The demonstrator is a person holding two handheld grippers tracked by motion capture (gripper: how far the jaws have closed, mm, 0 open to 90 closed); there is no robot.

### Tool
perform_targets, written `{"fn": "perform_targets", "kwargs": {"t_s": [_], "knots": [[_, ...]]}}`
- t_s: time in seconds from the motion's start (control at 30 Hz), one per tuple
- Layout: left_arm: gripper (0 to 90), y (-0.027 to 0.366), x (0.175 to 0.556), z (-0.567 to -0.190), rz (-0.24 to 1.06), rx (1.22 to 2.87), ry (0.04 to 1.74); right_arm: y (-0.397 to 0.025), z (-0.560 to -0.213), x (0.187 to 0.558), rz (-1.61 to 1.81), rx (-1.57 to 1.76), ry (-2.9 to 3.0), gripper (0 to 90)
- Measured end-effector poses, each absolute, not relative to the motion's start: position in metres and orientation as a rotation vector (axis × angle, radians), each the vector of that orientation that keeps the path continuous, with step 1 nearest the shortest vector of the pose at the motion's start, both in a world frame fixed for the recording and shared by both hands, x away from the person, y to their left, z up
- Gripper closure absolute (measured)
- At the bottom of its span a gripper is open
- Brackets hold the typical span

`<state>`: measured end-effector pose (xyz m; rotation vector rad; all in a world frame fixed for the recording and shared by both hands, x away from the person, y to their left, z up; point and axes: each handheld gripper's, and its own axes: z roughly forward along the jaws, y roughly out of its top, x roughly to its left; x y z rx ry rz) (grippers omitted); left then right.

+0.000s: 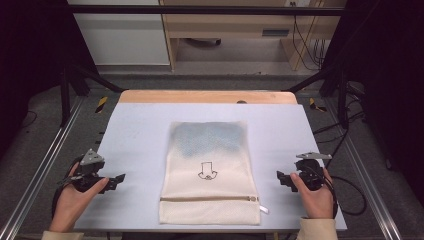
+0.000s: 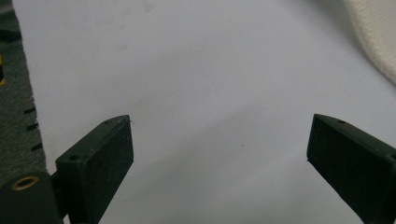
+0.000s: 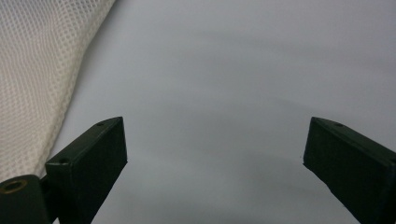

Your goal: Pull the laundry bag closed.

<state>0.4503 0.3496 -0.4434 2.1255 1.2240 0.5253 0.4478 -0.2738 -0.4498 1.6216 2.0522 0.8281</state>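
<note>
— What's in the bag (image 1: 209,170)?
— Something bluish shows through the mesh at its far end; zipper (image 1: 209,199) shut, near the front edge.
— Where is it?
— Flat mid-counter (image 1: 140,130), bare surface on both sides.
— Grippers?
— Left gripper (image 1: 118,180) and right gripper (image 1: 281,178) flank the bag, jaws apart, empty, near the side edges.

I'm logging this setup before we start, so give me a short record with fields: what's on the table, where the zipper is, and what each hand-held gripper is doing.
table: pale mat over a wooden top
item: cream mesh bag, flat at the centre, something bluish inside its far half
zipper: closed, across the near end, pull at the person's right
left hand-held gripper: open, holding nothing, left of the bag
right hand-held gripper: open, holding nothing, right of the bag
</note>
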Motion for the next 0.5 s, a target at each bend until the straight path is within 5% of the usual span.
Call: {"fn": "perform_targets", "kwargs": {"t_s": [0.23,0.5], "knots": [[11.5,0.343,0.447,-0.453,0.508,2.183,1.168,-0.277,-0.458,0.434,0.839,1.593,2.055,7.1],[6.8,0.332,0.451,-0.457,0.566,2.176,1.138,-0.283,-0.466,0.422,0.91,1.517,2.038,9.9]]}}
